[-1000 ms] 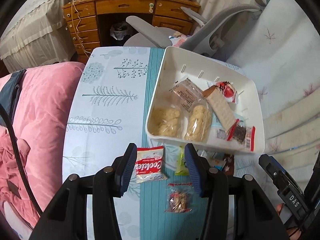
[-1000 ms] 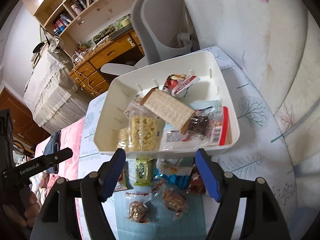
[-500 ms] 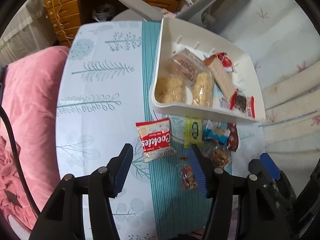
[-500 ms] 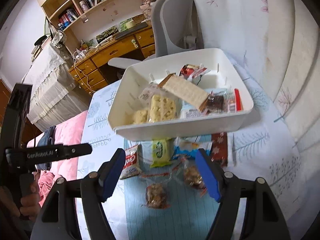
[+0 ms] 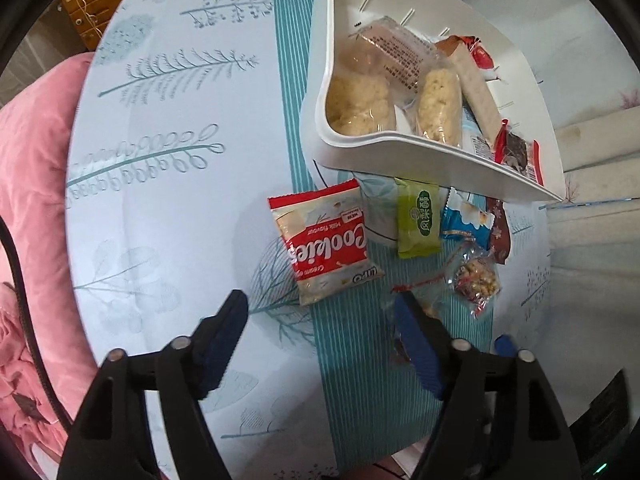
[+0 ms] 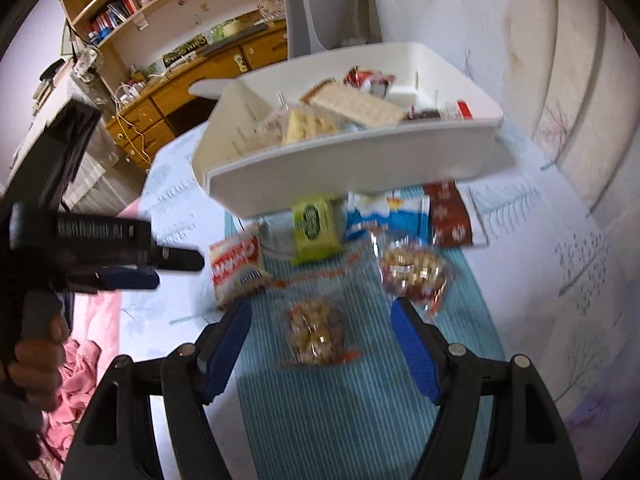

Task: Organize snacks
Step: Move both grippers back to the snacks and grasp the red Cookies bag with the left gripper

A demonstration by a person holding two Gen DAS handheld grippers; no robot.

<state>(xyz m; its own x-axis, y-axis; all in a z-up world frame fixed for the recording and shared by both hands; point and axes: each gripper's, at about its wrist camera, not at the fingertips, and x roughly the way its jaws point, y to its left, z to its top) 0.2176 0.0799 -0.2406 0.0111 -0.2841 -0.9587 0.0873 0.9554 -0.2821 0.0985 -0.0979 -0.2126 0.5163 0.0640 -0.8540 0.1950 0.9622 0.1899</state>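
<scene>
Left gripper [image 5: 320,314] pointing steeply down over the tablecloth [image 5: 168,208], jaws opening and already wide, nothing between the pads, only cloth below. Just beyond its tips, red-and-white cookie packet [image 5: 326,242] lying flat, clear of both fingers. Right of that, green snack packet [image 5: 418,218], then a blue-and-white wrapper [image 5: 466,220] and a dark red bar [image 5: 498,232], all three lying along the near wall of the white bin [image 5: 400,156], far ends tucked under its overhanging rim. Nearer and to the right, a clear bag of nut clusters [image 5: 476,280]. Inside the bin: puffed-rice cakes in clear wrap [image 5: 360,104], a long cracker pack [image 5: 478,98], a red wrapper at the far side, a dark chocolate piece at the right end. Right gripper [image 6: 320,320] also held open wide, gripping nothing, aimed down at a second clear nut-cluster bag [image 6: 316,332] lying between the spread fingers without touching either pad. Other nut bag [image 6: 414,270] just past the right fingertip. Far left in the right-wrist view, a hand [image 6: 34,356] on the left gripper's handle. Picture somewhat blurred there.
</scene>
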